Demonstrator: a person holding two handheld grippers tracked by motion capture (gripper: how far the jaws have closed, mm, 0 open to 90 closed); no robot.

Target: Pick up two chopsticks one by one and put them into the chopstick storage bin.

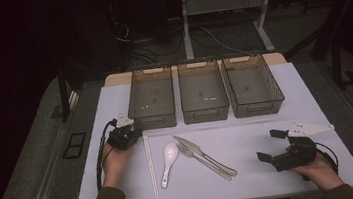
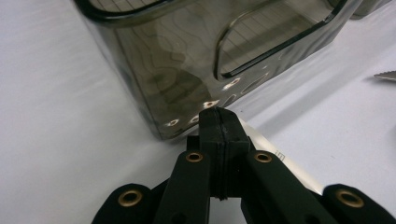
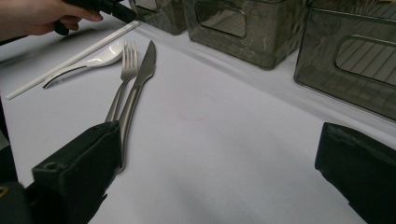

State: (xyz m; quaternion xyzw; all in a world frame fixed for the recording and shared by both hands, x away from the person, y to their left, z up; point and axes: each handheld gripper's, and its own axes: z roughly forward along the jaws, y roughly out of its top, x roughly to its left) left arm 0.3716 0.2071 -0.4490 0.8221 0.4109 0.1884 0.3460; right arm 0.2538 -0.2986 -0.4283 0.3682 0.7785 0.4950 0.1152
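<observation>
I am pinching the chopsticks' point(image 1: 148, 153) far end in my left tongs point(image 1: 135, 133); right tongs point(image 1: 268, 145) are resting spread.

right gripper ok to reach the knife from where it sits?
Probably yes. The right gripper is open, resting on the table right of the cutlery. The knife lies beside the fork, bare table between, though the touching fork may crowd the grasp.

dim room | white table point(image 1: 274, 179) lit | bin point(image 2: 154, 60) glare | sharp

three bins point(image 1: 204, 98) behind chopsticks point(image 1: 150, 168), spoon point(image 1: 168, 163), fork point(image 1: 202, 161), knife point(image 1: 205, 155)
</observation>
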